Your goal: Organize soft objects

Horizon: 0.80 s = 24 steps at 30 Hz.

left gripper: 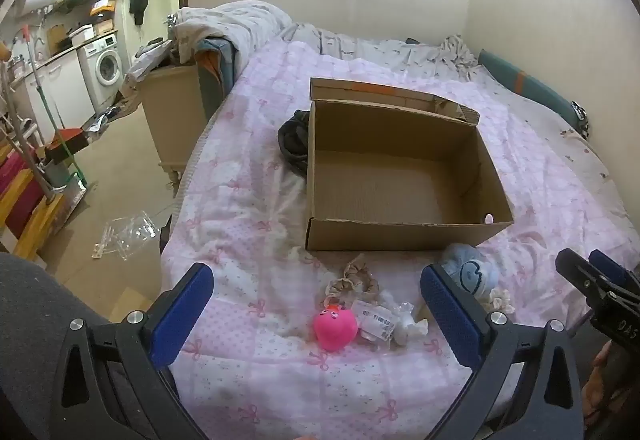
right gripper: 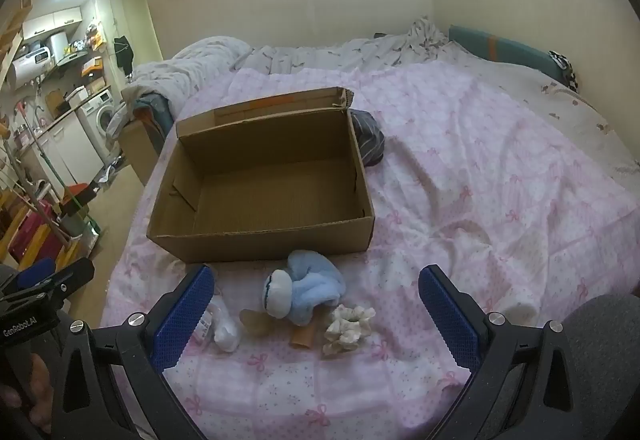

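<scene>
Ahead of both tools, on the pink bedspread (left gripper: 248, 175), sits an open cardboard box (left gripper: 400, 236) (nothing visible inside). Left gripper (left gripper: 318, 304): fingers spread wide, gripping nothing; pink plush toy (left gripper: 335, 327) and beige scrunchie (left gripper: 354, 282) lie between them. Right gripper (right gripper: 316, 314): also spread, unloaded; blue plush (right gripper: 308, 290) and cream scrunchie (right gripper: 347, 328) between its fingers.

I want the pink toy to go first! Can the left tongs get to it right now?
Probably yes. The left tongs are open and the pink toy lies on the bedcover straight ahead between the fingers, with nothing on top. A wrapped white packet touches its side and might get nudged.
</scene>
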Each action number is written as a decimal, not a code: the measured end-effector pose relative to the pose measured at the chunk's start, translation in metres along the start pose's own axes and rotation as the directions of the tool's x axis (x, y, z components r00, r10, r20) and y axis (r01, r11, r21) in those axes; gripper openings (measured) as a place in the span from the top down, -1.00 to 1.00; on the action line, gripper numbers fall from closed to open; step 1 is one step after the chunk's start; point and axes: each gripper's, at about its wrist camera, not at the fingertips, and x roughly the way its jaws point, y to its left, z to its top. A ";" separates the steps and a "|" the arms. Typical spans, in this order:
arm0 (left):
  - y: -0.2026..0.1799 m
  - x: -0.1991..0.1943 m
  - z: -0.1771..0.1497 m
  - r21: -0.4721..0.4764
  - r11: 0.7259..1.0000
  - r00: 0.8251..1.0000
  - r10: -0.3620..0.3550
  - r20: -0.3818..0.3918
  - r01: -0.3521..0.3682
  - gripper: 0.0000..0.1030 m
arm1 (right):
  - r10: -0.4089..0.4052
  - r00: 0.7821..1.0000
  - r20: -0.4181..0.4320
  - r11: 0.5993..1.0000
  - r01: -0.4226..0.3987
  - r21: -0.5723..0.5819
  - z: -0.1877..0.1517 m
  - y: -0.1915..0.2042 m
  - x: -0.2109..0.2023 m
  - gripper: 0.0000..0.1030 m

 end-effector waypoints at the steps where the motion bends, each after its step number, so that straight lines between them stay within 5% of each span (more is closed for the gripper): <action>1: 0.000 -0.001 0.000 0.001 1.000 1.000 -0.001 0.002 0.001 -1.00 | -0.001 1.000 -0.001 1.000 0.001 0.001 0.000 0.000 0.000 -1.00; 24: -0.003 -0.003 0.000 0.013 1.000 1.000 -0.002 0.006 0.002 -1.00 | 0.004 1.000 0.003 1.000 -0.004 0.003 0.000 0.001 -0.001 -1.00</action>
